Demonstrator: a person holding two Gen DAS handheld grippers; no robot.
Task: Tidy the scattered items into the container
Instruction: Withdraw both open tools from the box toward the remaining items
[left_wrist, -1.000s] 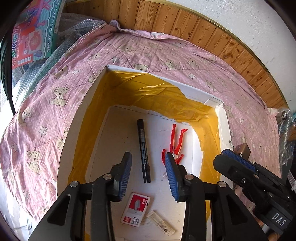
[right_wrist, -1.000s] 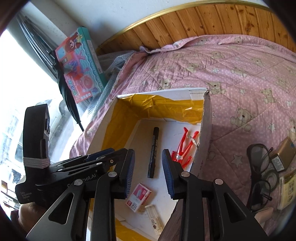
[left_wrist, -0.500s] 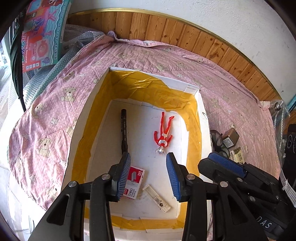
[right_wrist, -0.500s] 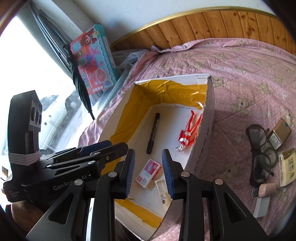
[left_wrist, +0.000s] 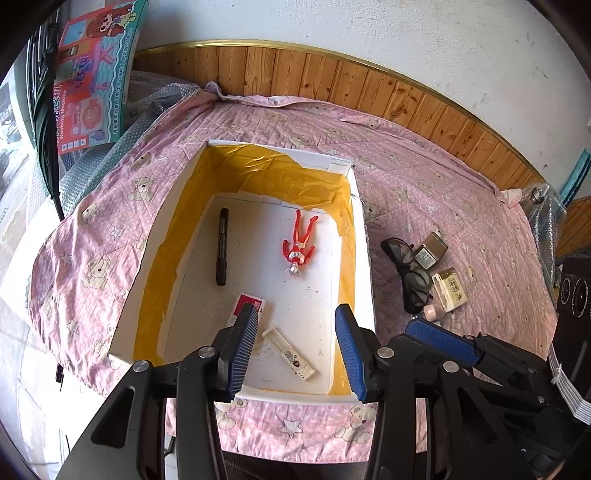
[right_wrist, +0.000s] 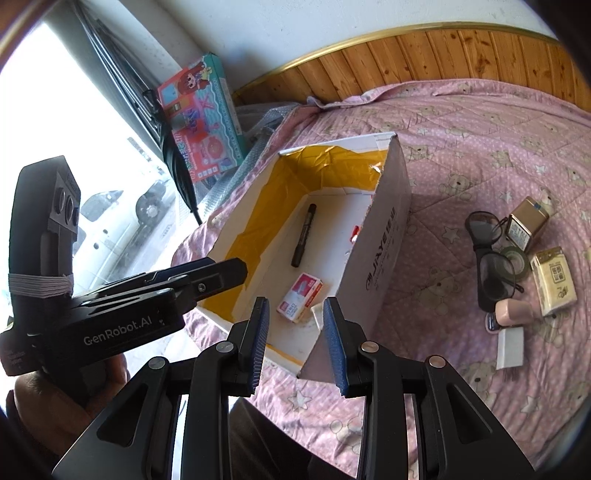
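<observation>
Hovering over the near end of the box (left_wrist: 364, 236), the left tongs (left_wrist: 295, 343) are spread wide with nothing between the blue pads. Right tongs (right_wrist: 295, 332) are parted too, also empty, hanging over the box's near corner.

Box sits on a pink bear-print quilt (left_wrist: 443, 192), white outside, yellow lining inside. In the left wrist view the stuff in it goes like this: a black marker (left_wrist: 222, 246) at about 10 o'clock on the floor of the box, lying lengthwise; a red figure (left_wrist: 300, 244) at roughly 1 o'clock, apart from the marker; a red-and-white staple box (left_wrist: 248, 305) at 7 o'clock, partly hidden by the left pad; a small white case (left_wrist: 289, 353) near 6 o'clock, just beside the staple box.

Still out on the quilt at 3 o'clock of the box, in one loose cluster: black glasses (right_wrist: 489, 258), a brown tin (right_wrist: 526, 223) touching them, a cream pack (right_wrist: 554, 282), a pink eraser-looking thing (right_wrist: 513, 310) and a white card (right_wrist: 510, 349). Can't tell what the dark roundish bit by the glasses is.

A toy carton (right_wrist: 201, 118) leans up by the window at 11 o'clock.
</observation>
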